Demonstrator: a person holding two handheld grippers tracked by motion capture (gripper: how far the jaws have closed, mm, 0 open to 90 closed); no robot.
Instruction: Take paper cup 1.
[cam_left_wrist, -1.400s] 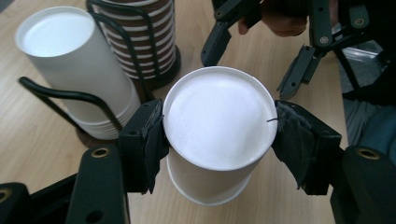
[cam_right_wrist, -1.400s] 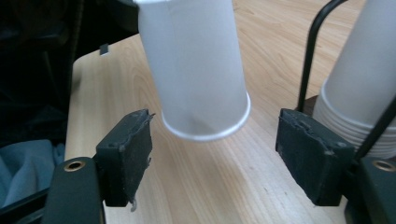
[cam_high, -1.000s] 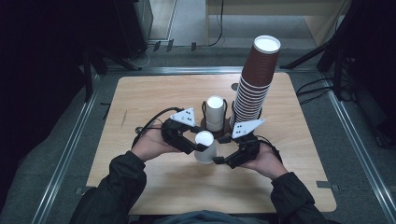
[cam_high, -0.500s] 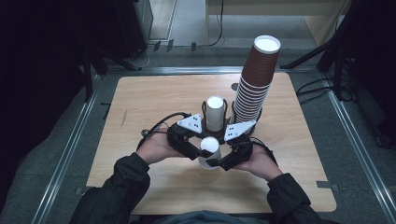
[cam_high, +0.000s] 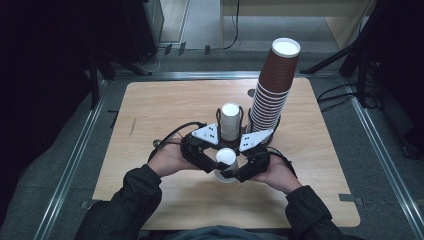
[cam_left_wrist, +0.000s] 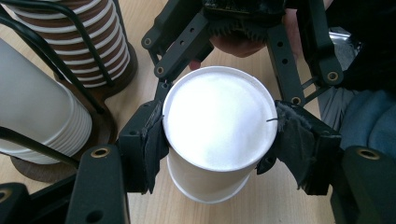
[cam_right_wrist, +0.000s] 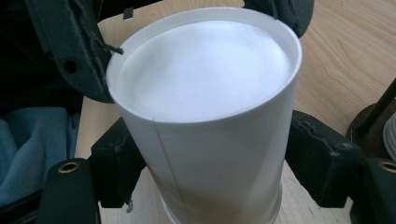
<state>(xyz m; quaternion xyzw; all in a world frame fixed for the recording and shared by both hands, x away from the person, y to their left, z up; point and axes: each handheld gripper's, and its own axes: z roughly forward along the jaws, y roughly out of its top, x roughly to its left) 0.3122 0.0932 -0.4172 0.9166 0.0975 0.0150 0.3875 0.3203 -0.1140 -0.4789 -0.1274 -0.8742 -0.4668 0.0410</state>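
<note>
An upturned white paper cup (cam_high: 226, 159) sits between both grippers, low over the table's near middle. My left gripper (cam_left_wrist: 219, 140) is shut on it, with its padded fingers (cam_left_wrist: 152, 140) pressing the wall just under the cup's base. A second cup rim (cam_left_wrist: 205, 189) shows nested beneath. My right gripper (cam_right_wrist: 217, 168) comes in from the opposite side. Its jaws have just been closing with the cup (cam_right_wrist: 205, 107) between them, and its pads (cam_right_wrist: 317, 158) touch the lower wall on both sides. In the high view the left gripper (cam_high: 216, 161) and the right gripper (cam_high: 236, 167) face each other.
A tall stack of brown cups (cam_high: 274, 85) stands on a round base just behind the right hand. A shorter white cup stack (cam_high: 230, 120) in a black wire holder stands behind the grippers. The wooden table (cam_high: 150, 115) ends close to the person's sleeves.
The two hands have drawn slightly closer together around the cup, which has shifted a little to the right and toward the person. The right jaws have narrowed onto it.
</note>
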